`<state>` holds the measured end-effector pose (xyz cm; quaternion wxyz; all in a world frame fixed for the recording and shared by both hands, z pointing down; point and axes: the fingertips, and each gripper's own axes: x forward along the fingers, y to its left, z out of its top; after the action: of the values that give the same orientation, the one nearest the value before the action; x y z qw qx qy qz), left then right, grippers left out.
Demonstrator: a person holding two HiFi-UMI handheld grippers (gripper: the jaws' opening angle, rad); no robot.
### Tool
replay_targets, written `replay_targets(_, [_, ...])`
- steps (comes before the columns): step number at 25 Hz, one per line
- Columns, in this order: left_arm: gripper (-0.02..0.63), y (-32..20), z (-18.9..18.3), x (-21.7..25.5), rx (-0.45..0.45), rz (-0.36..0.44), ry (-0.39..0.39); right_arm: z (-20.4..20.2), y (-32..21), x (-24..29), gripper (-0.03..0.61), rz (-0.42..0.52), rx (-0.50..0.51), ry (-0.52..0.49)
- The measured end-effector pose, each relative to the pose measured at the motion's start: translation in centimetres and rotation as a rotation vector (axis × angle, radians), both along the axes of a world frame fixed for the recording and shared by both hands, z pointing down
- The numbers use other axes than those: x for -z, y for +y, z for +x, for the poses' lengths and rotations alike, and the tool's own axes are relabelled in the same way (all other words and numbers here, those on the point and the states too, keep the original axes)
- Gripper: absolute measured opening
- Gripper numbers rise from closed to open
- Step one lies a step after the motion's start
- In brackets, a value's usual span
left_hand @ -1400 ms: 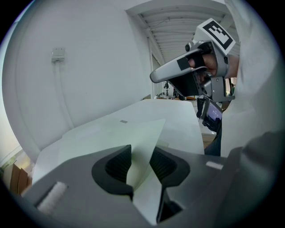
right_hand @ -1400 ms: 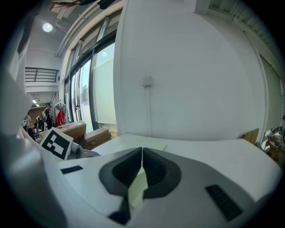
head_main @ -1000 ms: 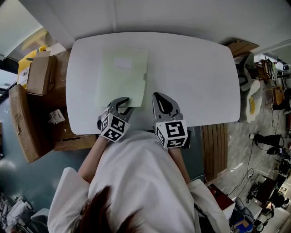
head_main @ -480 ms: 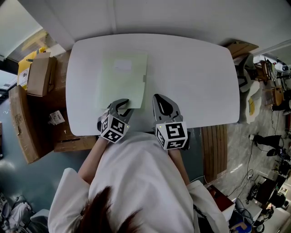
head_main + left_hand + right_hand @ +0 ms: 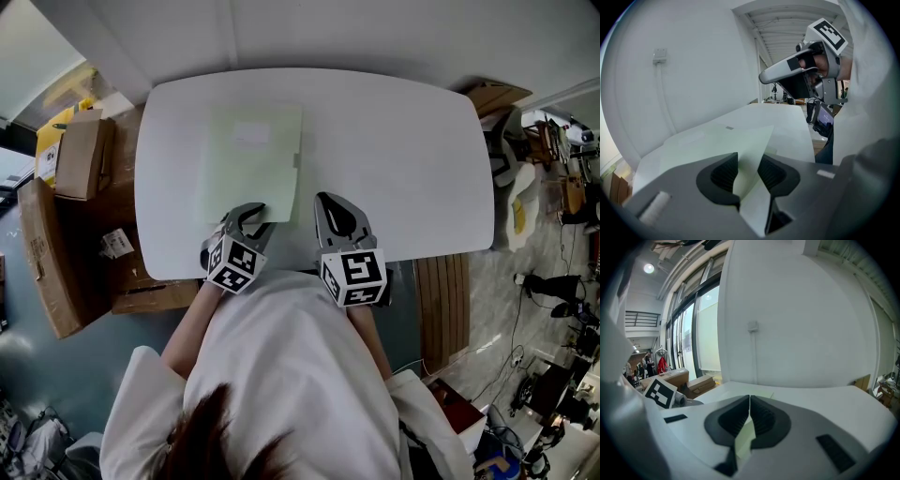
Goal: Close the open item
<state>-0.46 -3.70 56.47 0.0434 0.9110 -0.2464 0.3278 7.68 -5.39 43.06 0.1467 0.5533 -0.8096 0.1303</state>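
between the parted jaws of the left gripper [image 5: 747,171] lies the folder's [image 5: 251,159] edge.

table [image 5: 403,141]: white, rounded corners, middle of head view | cardboard boxes [image 5: 75,155]: stacked along left edge, touching the table's left side | wooden slats [image 5: 442,305]: lower right, just beside the table's corner | wall socket [image 5: 659,55]: upper left in left gripper view, on white wall | windows [image 5: 691,329]: tall, left part of right gripper view
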Motion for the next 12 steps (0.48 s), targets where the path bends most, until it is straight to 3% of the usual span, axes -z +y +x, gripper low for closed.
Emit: replay_targets(12, [0.129,0.16,0.15,-0.32,-0.003,-0.006,-0.006,0.09,0.16,-0.06,0.005,-0.002,-0.002,-0.004])
